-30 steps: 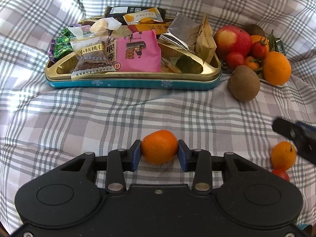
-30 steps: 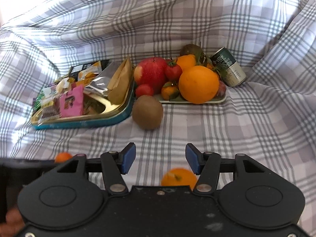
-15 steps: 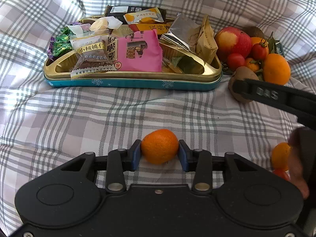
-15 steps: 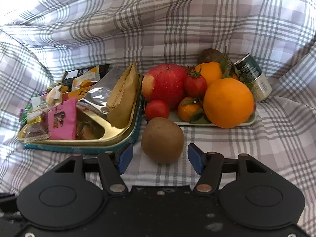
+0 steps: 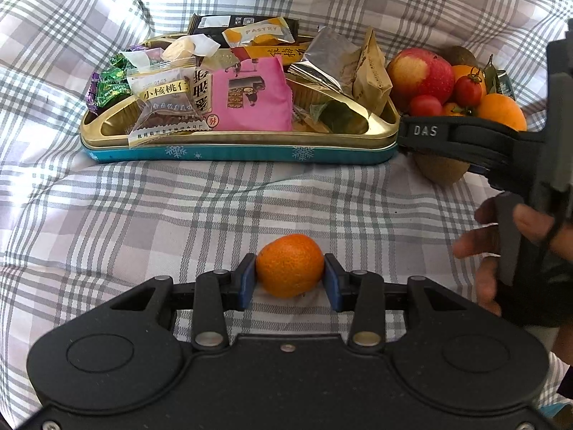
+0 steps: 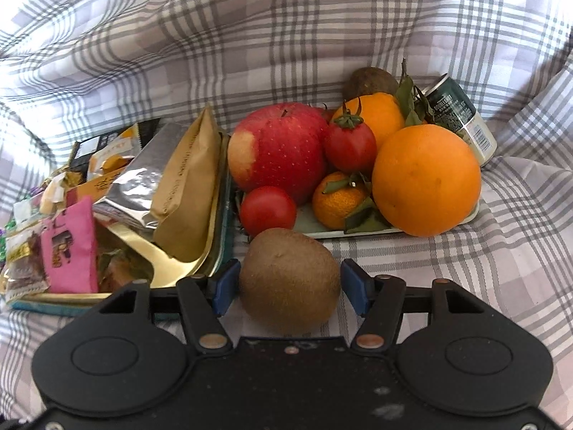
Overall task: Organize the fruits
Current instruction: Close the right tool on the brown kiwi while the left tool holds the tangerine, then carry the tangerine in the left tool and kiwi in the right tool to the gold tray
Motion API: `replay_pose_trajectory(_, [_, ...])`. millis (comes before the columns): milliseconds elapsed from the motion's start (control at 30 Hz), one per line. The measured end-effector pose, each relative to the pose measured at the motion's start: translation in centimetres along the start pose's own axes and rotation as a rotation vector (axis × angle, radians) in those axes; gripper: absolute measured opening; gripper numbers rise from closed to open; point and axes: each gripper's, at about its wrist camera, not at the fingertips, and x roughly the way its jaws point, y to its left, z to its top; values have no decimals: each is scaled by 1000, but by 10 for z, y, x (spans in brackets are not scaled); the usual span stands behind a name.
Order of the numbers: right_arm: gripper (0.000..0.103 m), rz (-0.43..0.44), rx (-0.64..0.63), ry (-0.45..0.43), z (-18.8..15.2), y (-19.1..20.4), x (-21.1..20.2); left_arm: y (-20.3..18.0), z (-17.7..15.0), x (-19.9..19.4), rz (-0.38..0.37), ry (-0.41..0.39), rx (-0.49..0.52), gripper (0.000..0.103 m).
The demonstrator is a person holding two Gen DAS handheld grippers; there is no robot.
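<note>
My left gripper (image 5: 289,279) is shut on a small mandarin (image 5: 289,265) and holds it over the plaid cloth. My right gripper (image 6: 289,285) is open, its blue pads on either side of a brown kiwi (image 6: 289,279) that lies on the cloth; there are small gaps at both pads. Just beyond the kiwi a pale fruit tray (image 6: 308,224) holds a red apple (image 6: 279,150), a big orange (image 6: 426,179), tomatoes (image 6: 268,209) and a leafy mandarin (image 6: 338,200). In the left wrist view the right gripper's arm crosses in front of the kiwi (image 5: 442,170).
A gold and teal tin (image 5: 236,143) full of snack packets stands left of the fruit tray, close to my right gripper's left finger. A green can (image 6: 462,118) lies behind the big orange. The plaid cloth rises in folds behind and to the sides.
My right gripper has moved forward from the mandarins near the front until the kiwi sits between its open fingers. My left gripper still holds the mandarin and has hardly moved.
</note>
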Motion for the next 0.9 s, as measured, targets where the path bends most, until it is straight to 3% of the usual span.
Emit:
replay_pose_trajectory(267, [63, -29, -28, -29, -2, 6, 4, 1, 0, 0, -3, -4, -1, 50])
replay_pose_trajectory(367, [58, -15, -16, -27, -2, 4, 2, 1, 0, -1, -7, -6, 0, 50])
replay_pose_trajectory(900, [57, 47, -27, 26, -15, -14, -38, 8, 4, -3, -40, -4, -31, 50])
